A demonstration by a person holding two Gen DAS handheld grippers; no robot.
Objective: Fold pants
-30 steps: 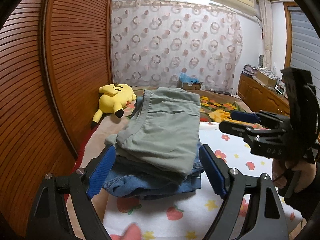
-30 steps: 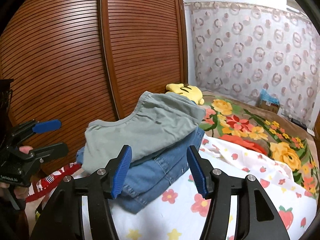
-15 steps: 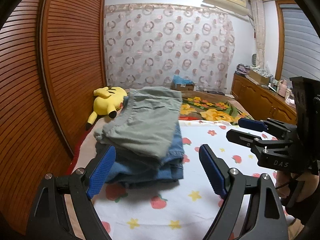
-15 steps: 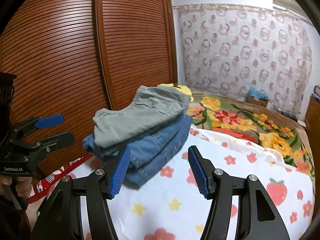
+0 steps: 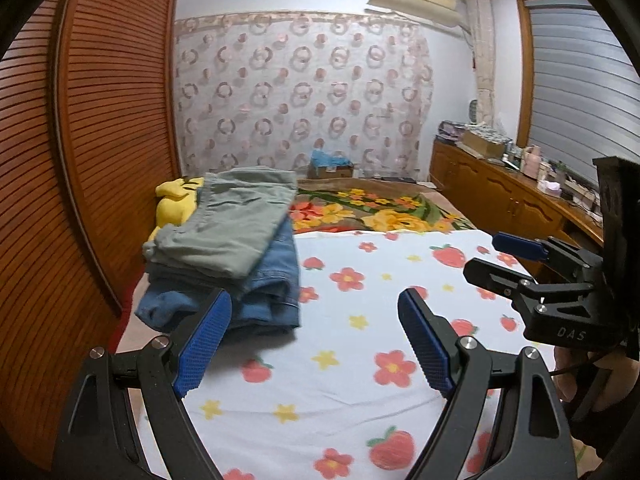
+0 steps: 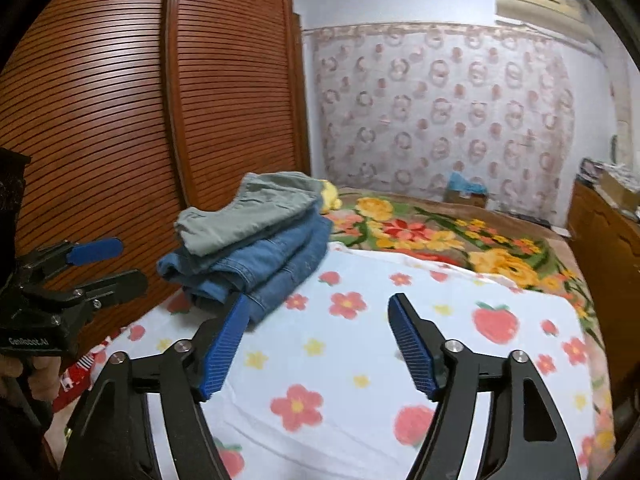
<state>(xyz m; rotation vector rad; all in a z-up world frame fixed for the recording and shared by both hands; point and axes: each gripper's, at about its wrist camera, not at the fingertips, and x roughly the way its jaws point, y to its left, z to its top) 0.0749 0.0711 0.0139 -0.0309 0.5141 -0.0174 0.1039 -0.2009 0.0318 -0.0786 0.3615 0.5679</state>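
**Grippers held open beside a stack of folded pants on the bed**

Both grippers are seen spread wide and empty above a bed. The left gripper (image 5: 314,338) is held with its blue pads well apart, nothing between them, over a white sheet (image 5: 360,380) printed with flowers and strawberries. The right gripper (image 6: 316,346) is likewise unloaded; its jaws have just been opening, and only the sheet is seen between them. Each gripper is caught in the other's view at the frame edge, gripped by a hand (image 5: 592,376).

The folded pants are stacked at the bed's left side, near a slatted wooden wardrobe (image 5: 100,160): a grey-green pair (image 5: 236,224) is laid on top of a pair of blue jeans (image 5: 272,280). The stack is touched by neither gripper. A yellow plush toy (image 5: 172,204) is partly hidden behind the stack, and a floral blanket (image 5: 380,212) is spread beyond the sheet, toward a circle-patterned curtain (image 5: 304,96).
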